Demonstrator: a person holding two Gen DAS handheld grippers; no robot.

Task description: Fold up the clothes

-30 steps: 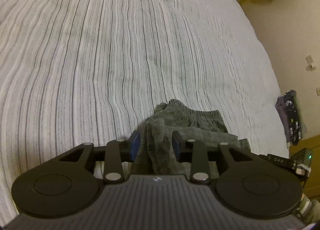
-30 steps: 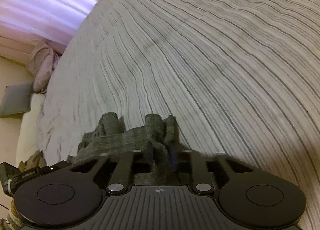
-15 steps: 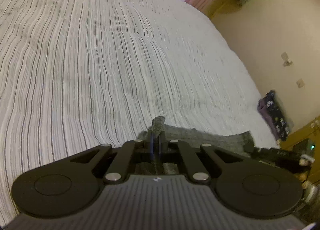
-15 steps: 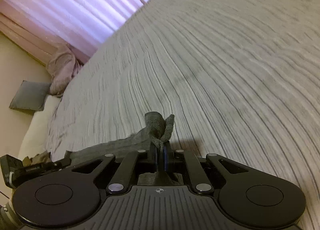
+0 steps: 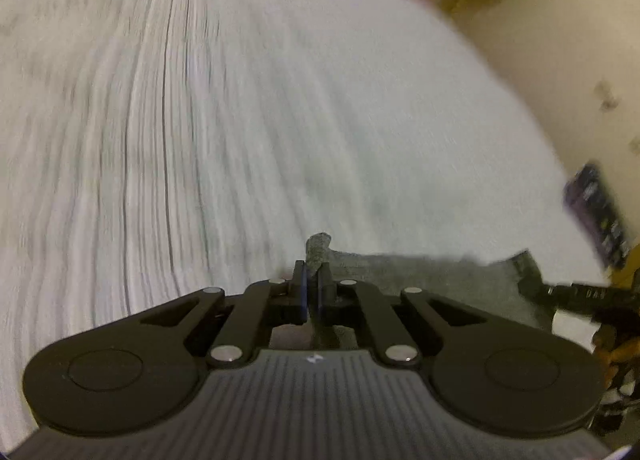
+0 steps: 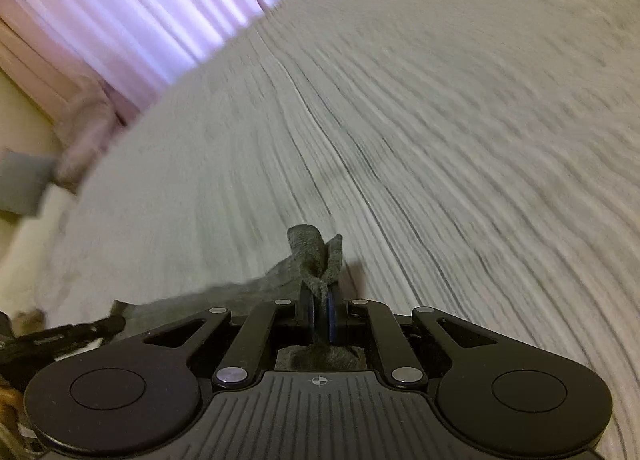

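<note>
A grey knit garment [image 5: 420, 276] hangs stretched between my two grippers above a striped bed cover [image 5: 200, 120]. My left gripper [image 5: 311, 280] is shut on one corner of it, and a small tuft sticks out past the tips. My right gripper [image 6: 319, 302] is shut on the other corner [image 6: 316, 256], which bunches up above the tips. In the right wrist view the cloth [image 6: 224, 296] runs left toward the other gripper [image 6: 60, 336]. Both views are blurred by motion.
The bed cover [image 6: 440, 120] fills most of both views. Pink curtains [image 6: 140, 12] hang beyond the bed's far edge. A grey cushion [image 6: 24, 188] lies at the left. A dark patterned cloth [image 5: 596, 212] hangs by the beige wall at the right.
Both grippers closed on the garment's corners, lifted it off the bed and pulled it taut between them. The views now tilt up and blur with motion.
</note>
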